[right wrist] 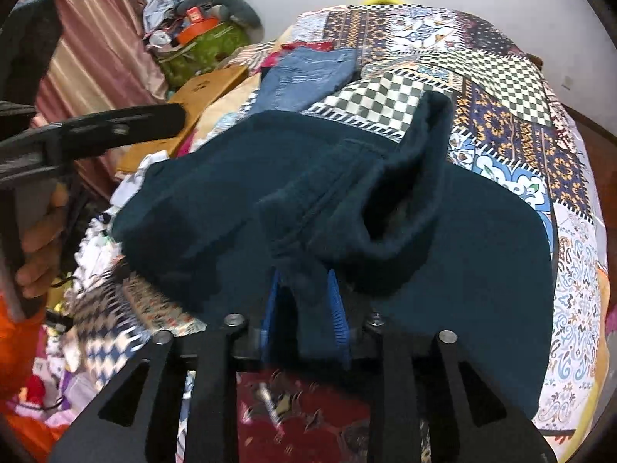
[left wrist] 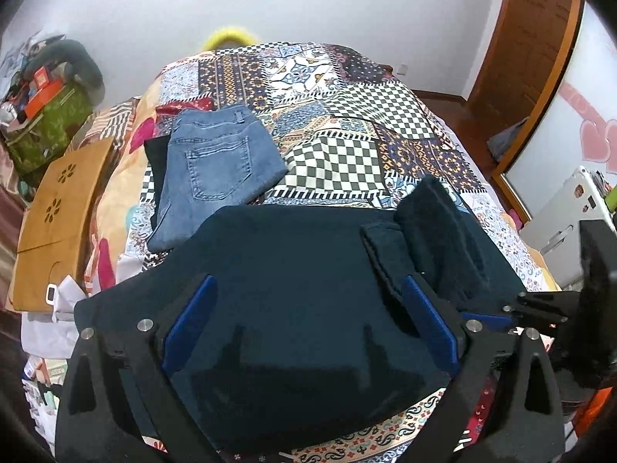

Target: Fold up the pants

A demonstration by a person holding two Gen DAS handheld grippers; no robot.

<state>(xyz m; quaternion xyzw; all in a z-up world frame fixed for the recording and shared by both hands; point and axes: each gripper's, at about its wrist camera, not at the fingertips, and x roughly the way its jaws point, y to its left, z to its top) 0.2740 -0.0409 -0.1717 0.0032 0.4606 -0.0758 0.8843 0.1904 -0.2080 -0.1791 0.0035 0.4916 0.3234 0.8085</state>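
Observation:
Dark teal pants point(left wrist: 293, 270) lie spread on the patchwork bedspread near the bed's front edge, also in the right wrist view point(right wrist: 231, 193). My left gripper point(left wrist: 308, 297) is open just above them, blue pads wide apart, holding nothing. My right gripper point(right wrist: 304, 289) is shut on a bunched edge of the teal pants and lifts it over the rest; the raised fold point(left wrist: 428, 223) shows at the right in the left wrist view. The right gripper's body point(left wrist: 555, 308) shows at the right edge there, and the left gripper point(right wrist: 115, 127) at the left in the right wrist view.
Folded blue jeans point(left wrist: 216, 166) lie on the bed point(left wrist: 347, 123) behind the teal pants, partly over a black garment point(left wrist: 156, 154). A wooden board point(left wrist: 58, 216) leans at the bed's left side. Cluttered bags point(left wrist: 46, 115) stand far left. A door point(left wrist: 528, 31) is at the right.

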